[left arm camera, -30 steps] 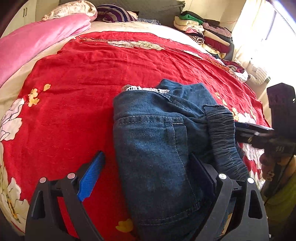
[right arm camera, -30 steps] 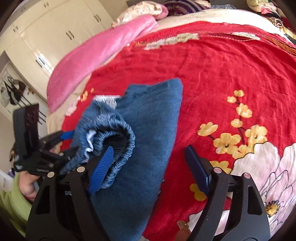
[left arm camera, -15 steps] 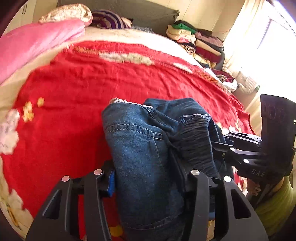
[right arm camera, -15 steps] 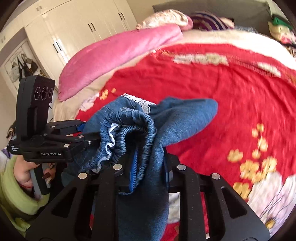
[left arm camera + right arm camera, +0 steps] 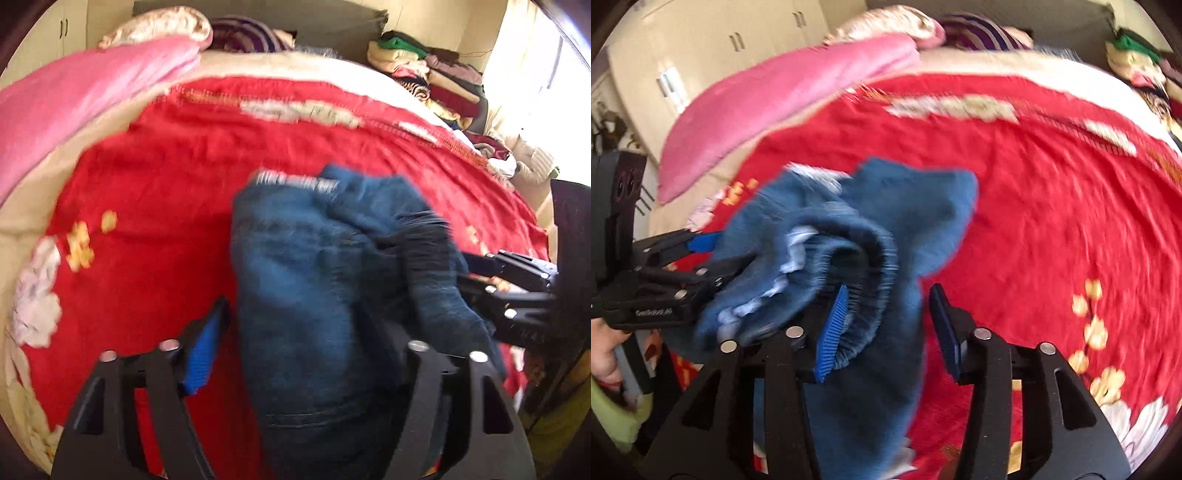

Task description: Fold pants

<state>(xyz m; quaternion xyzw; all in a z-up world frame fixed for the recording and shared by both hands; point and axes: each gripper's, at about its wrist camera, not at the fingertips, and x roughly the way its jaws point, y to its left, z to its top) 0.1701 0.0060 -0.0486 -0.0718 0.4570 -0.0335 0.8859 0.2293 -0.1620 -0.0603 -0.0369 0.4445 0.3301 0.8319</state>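
Pants point(image 5: 317, 295): folded denim bundle on the red bedspread point(image 5: 155, 192), long axis running away from both tongs.
Left tongs point(image 5: 295, 354): spread wide, straddling the near end, not clamped.
Right tongs point(image 5: 886, 328): parted around the elastic waistband point(image 5: 864, 258), the closer pair to that edge.

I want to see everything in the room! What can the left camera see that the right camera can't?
Only the left wrist view shows the bright window and the big stack of folded clothes. Only the right wrist view shows the white wardrobe doors. Both show the blue jeans on the red bedspread, the pink blanket, and both grippers, left and right, open.
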